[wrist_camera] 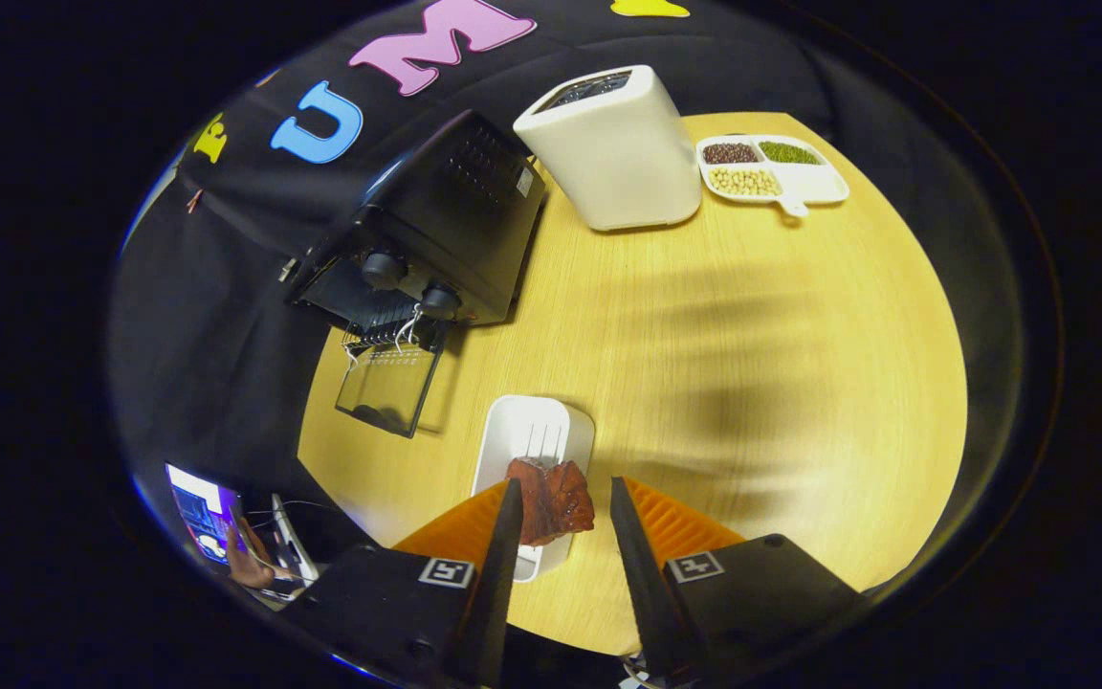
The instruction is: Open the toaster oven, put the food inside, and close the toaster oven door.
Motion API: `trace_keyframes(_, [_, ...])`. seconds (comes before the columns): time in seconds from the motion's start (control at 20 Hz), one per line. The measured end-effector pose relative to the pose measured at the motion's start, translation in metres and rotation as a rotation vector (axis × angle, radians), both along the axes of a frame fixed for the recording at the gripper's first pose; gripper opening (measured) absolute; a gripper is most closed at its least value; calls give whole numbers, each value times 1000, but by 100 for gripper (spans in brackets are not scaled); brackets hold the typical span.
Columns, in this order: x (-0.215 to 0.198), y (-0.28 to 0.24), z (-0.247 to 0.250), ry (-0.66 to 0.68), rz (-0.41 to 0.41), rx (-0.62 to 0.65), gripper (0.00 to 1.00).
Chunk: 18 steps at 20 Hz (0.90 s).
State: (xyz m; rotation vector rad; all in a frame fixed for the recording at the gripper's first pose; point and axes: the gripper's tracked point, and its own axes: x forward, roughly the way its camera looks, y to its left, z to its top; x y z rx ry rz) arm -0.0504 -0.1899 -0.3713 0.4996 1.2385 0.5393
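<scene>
Just between the parted tool (562,498) fingers, meat (553,500).

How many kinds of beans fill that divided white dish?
3: dark red beans at the divided dish's end nearest the white appliance, green beans beside them, pale beans on the tool's side.

**Round wooden table and its load**

The table (752,383) carries a black toaster oven (436,230) with its door down, a white upright appliance (613,153), a divided dish of beans (769,167) and a white tray (532,435) just ahead of the fingers.
</scene>
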Motion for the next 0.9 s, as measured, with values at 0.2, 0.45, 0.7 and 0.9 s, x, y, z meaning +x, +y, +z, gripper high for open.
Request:
trace_keyframes(0.2, [2, -3, 11, 9, -38, 71, 19])
trace_keyframes(0.45, [-3, -3, 30, -77, -51, 47, 18])
trace_keyframes(0.7, [1, 13, 76, -193, -142, 55, 18])
trace_keyframes(0.9, [-4, 60, 121, -260, -194, 109, 18])
